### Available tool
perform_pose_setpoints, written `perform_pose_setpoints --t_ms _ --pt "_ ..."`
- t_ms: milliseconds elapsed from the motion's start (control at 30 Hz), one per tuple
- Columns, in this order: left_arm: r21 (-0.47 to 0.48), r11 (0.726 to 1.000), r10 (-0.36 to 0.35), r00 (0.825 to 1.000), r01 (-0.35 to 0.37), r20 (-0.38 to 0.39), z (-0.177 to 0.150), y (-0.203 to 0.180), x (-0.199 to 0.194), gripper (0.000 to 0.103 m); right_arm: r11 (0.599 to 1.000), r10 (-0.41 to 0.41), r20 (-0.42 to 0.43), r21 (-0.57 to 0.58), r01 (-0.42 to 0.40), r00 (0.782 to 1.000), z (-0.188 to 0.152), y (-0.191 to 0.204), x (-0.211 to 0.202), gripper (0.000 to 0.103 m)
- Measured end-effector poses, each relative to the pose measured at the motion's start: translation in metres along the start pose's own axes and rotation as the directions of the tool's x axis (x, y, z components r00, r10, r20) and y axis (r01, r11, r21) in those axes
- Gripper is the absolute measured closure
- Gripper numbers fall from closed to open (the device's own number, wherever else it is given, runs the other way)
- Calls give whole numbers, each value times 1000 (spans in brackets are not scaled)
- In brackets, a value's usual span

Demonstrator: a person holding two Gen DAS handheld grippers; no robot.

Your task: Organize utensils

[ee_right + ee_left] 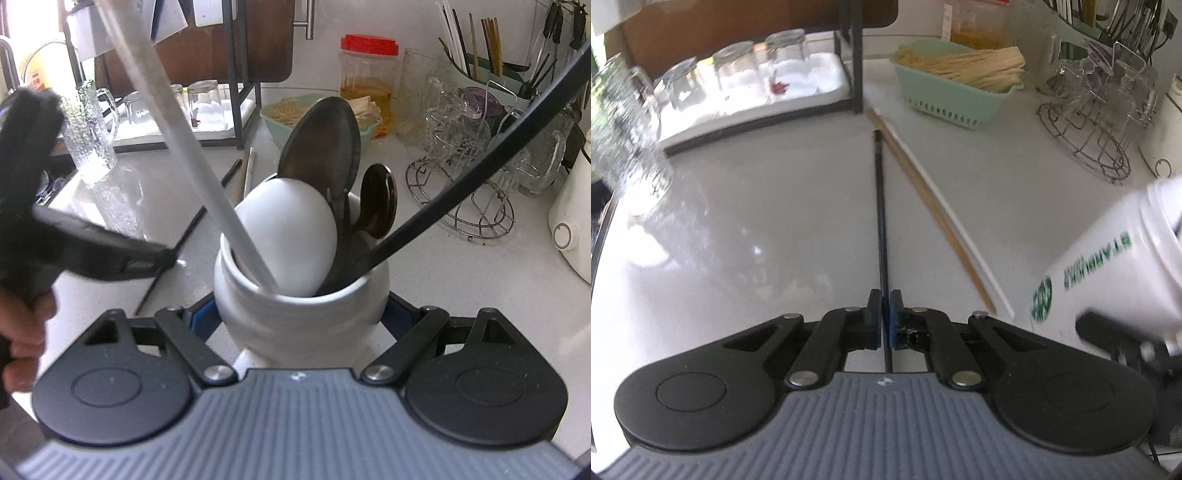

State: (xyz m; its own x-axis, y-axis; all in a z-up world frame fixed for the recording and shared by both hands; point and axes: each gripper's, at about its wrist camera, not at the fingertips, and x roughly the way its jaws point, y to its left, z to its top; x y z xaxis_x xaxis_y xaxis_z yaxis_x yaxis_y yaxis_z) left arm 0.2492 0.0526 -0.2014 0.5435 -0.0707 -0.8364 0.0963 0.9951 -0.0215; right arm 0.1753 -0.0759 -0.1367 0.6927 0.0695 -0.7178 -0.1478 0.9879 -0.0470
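Left gripper point(885, 314) pinches 1 black chopstick point(880, 206) on the white counter point(768, 221); 2 more chopsticks point(934, 210), wooden and white, lie just beside. Right gripper point(301, 314) clasps a white utensil jar point(299, 306), seemingly tilted.

black chopstick point(881, 206) lies flat on the counter point(757, 221), pointing away. just right of it, a wooden chopstick point(923, 201) and white chopstick point(945, 206) lie side by side, angled. tilted white jar point(301, 310) holds a white spoon point(291, 232), dark spoons point(325, 147), black utensil handle point(480, 173).
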Motion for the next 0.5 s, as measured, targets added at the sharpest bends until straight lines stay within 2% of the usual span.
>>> perform_pose_setpoints --t_ms 500 --pt "14 997 -69 996 70 -58 -47 21 -46 99 999 -23 8 30 23 1000 -5 4 -4 12"
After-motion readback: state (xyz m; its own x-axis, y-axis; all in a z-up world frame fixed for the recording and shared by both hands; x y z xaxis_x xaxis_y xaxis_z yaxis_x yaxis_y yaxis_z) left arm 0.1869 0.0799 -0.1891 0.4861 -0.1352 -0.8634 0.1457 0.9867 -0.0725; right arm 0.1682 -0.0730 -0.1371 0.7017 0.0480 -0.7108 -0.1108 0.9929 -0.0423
